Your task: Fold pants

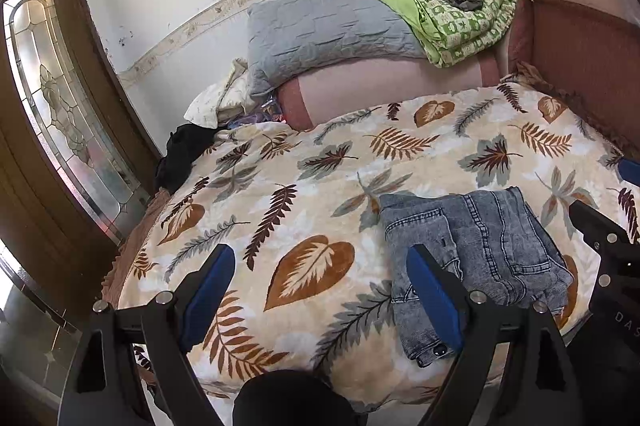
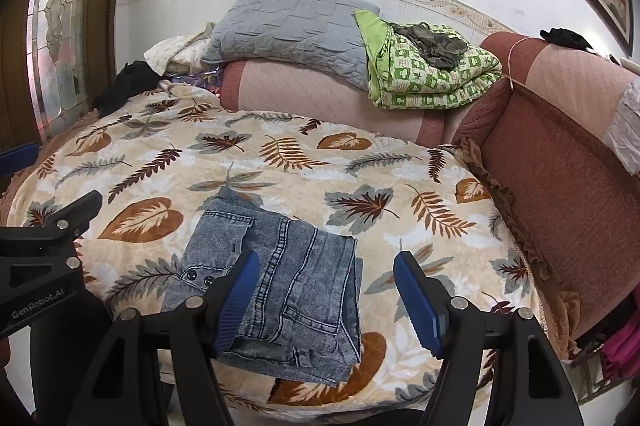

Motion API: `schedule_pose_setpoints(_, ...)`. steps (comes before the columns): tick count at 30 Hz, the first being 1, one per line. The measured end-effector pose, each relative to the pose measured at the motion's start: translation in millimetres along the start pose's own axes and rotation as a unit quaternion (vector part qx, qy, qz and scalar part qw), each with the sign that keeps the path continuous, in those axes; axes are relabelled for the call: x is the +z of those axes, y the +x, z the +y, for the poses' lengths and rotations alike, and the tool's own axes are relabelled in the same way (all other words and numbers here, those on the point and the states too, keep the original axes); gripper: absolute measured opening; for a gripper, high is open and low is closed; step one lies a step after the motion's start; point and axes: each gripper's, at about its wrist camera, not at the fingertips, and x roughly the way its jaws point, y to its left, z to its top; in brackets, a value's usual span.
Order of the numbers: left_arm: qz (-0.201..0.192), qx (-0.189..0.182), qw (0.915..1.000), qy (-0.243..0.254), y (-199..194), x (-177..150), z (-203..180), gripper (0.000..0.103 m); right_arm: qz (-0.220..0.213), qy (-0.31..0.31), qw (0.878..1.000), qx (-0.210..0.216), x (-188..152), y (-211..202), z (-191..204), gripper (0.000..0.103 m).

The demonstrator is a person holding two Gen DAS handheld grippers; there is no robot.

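At the far left of the left wrist view a wooden door (image 1: 52,113) with patterned glass fills the edge, and just right of it the leaf-print blanket (image 1: 304,185) falls away along a curved edge, with a dark garment (image 1: 182,153) lying at its upper left corner. The left gripper (image 1: 320,290) sits at the bottom of that view with its jaws apart and nothing between them, over a wide bare stretch of blanket. Its right finger (image 1: 434,300) overlaps the left edge of the jeans (image 1: 488,250), which lie folded in the lower right of the frame, close to the blanket's near edge; contact cannot be told. In the right wrist view the jeans (image 2: 280,278) lie lower centre, with open blanket to their left, right and behind. The right gripper (image 2: 326,300) hangs with jaws apart, its left finger (image 2: 236,302) over the denim and its right finger (image 2: 418,306) over bare blanket; nothing is clamped. Behind, along the wall, a grey pillow (image 2: 292,29) and a green quilt (image 2: 432,77) rest on the bolster (image 2: 304,97). At the right the red padded side (image 2: 560,177) closes off the blanket's edge.
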Motion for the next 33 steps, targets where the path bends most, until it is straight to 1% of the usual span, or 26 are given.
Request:
schedule_pose_setpoints(18, 0.013, -0.002, 0.9999, -0.002, 13.2, -1.1, -1.0, 0.088, 0.008, -0.001, 1.000, 0.001, -0.7, 9.6, 2.7, 0.073)
schedule_pose_setpoints(33, 0.014, 0.000, 0.9999, -0.003, 16.3, -1.7, 0.0, 0.088, 0.010, -0.003, 1.000, 0.002, -2.0, 13.4, 4.8, 0.073)
